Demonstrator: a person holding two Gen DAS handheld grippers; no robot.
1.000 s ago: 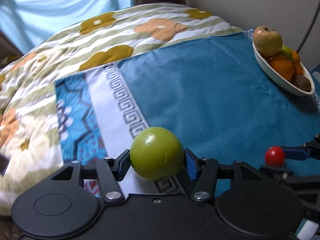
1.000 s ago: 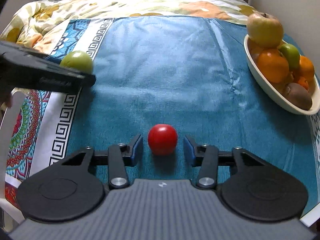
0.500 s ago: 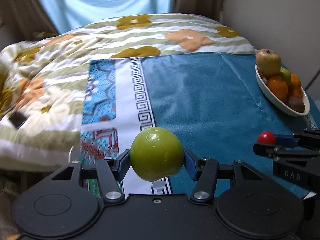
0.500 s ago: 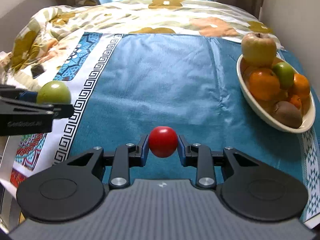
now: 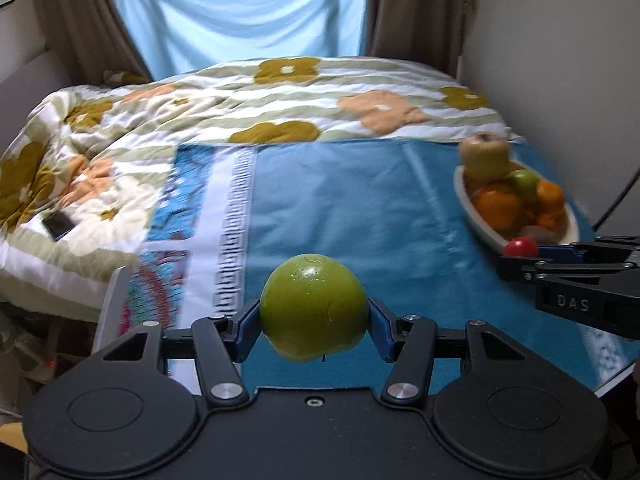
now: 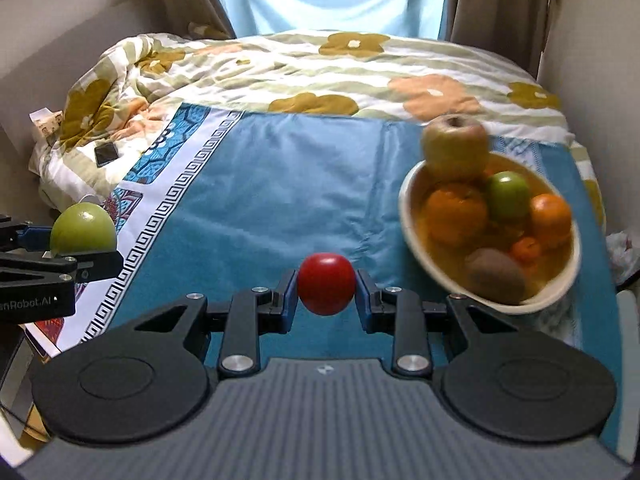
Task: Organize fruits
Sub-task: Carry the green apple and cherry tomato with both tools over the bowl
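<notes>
Fruits are now in both tools at once: the left gripper (image 5: 314, 316) pinches a green apple (image 5: 314, 306) between its blue pads, as it did a second ago, and the right gripper (image 6: 326, 300), whose jaws stood apart either side of a small red fruit (image 6: 326, 289) a second ago, has clamped onto it. Both fruits have come up off the blue cloth (image 6: 288, 184); a second ago the red one sat on it, and now more of the bed and the window behind shows in each view.

From the right tool, the white bowl (image 6: 412, 216) lies ahead and to the right, closer than before, already heaped with a large apple, oranges, a green fruit and a kiwi. From the left tool the same bowl sits far to the right, beyond the other gripper.

My reading: picking is done for this pair, and the carry to the bowl is under way. With the heap so full, each fruit probably needs a low spot, or it may roll out.
</notes>
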